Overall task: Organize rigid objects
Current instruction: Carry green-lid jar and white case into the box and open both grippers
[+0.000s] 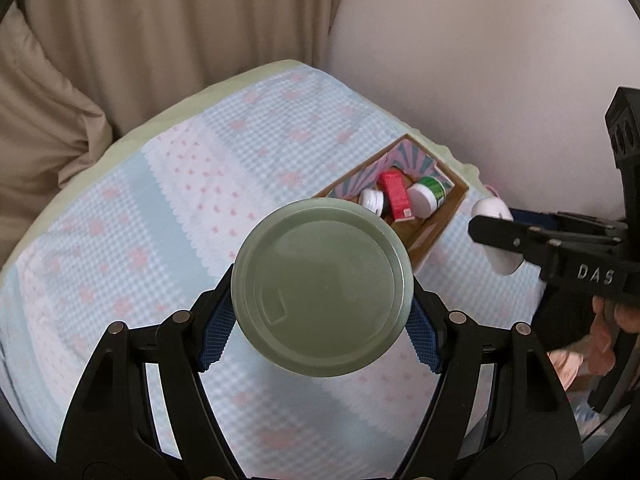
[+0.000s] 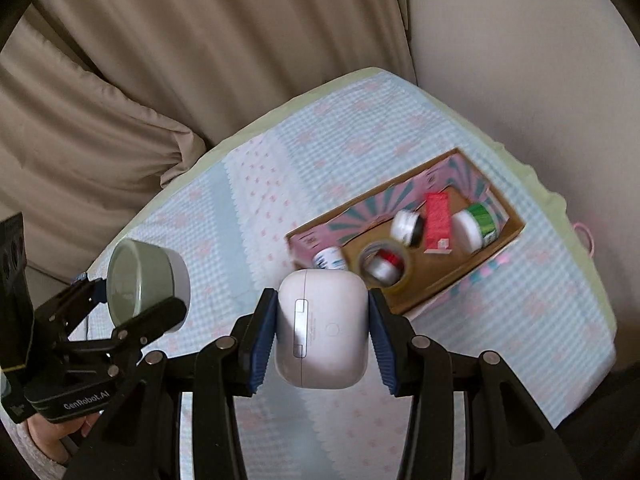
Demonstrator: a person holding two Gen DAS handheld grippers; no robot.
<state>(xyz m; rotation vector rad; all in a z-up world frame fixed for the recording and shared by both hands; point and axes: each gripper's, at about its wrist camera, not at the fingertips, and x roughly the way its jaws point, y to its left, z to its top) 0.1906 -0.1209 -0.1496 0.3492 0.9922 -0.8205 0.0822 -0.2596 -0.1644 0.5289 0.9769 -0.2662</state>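
My left gripper (image 1: 321,332) is shut on a round tin (image 1: 322,288) with a grey-green lid, held above the table; the same tin (image 2: 148,280) shows at the left of the right wrist view. My right gripper (image 2: 323,334) is shut on a white earbud case (image 2: 322,328), its hinge and button facing the camera; the case (image 1: 496,236) appears at the right in the left wrist view. Beyond both lies an open cardboard box (image 2: 436,280) holding a red carton (image 2: 438,224), a green-labelled jar (image 2: 476,226), a small white-capped bottle (image 2: 406,226) and a tape roll (image 2: 386,266).
The table wears a pale blue and pink checked cloth (image 1: 160,216) with a green hem. Beige curtains (image 1: 120,40) hang behind it, and a plain wall (image 1: 480,60) stands to the right. A person's hand (image 2: 56,436) holds the left gripper's handle.
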